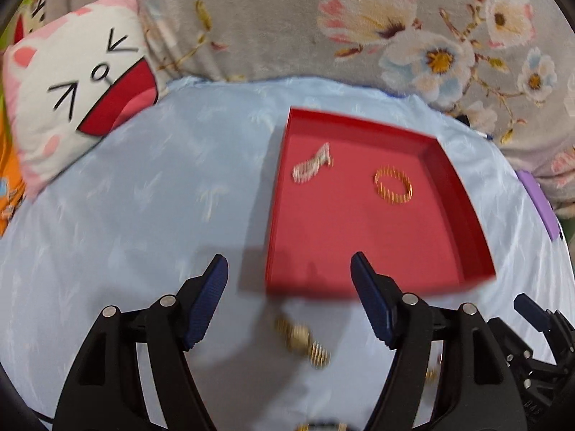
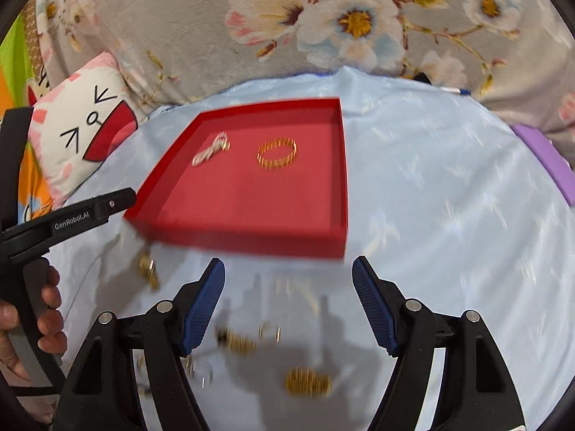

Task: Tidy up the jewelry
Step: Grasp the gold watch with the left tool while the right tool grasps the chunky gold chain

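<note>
With both the left gripper (image 1: 289,296) and the right gripper (image 2: 288,300) released and empty, their jaws could pinch the slippery blue cloth (image 2: 449,215) instead of the small gold pieces (image 2: 309,382), dragging them away from the red tray (image 2: 251,197).

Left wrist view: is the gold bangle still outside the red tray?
No, the gold bangle lies inside the red tray, beside a silver bracelet.

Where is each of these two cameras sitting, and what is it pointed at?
Left wrist view: sits on the left gripper, looking down along its open blue fingers at the red tray on the blue cloth; the right gripper peeks in at the edge.
Right wrist view: sits on the right gripper, facing the same tray from its other side; the left gripper and the hand holding it show.
Shared: tray, gold bangle, silver bracelet, cat pillow.
</note>
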